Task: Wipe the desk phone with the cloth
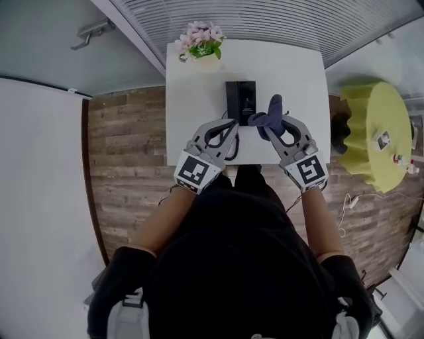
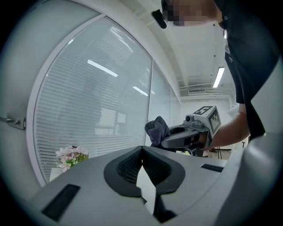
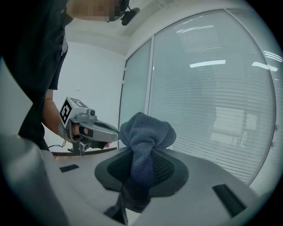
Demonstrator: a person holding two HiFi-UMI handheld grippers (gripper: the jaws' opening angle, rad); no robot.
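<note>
Wood-plank flooring (image 1: 126,152) runs under a small white table (image 1: 298,73) that stands against a glass wall with slatted blinds (image 1: 265,16). Off to my right is a round yellow-green side table (image 1: 371,106) carrying a few small items I can't identify. At the back left of the white table sits a pale pot (image 1: 207,63) filled with pink flowers (image 1: 199,40). The black desk phone (image 1: 240,100) lies flat near the middle of the table, its long side running away from me. My left gripper (image 1: 232,127) is over the front of the table, just short of the phone's near end, with its jaws brought together and nothing between them. My right gripper (image 1: 270,126) is beside it on the other side, and its jaws are clamped on the dark blue cloth (image 1: 271,111). The cloth bunches out past the tips in a rounded wad, right at the phone's near right corner. I cannot tell whether the cloth touches the phone.
</note>
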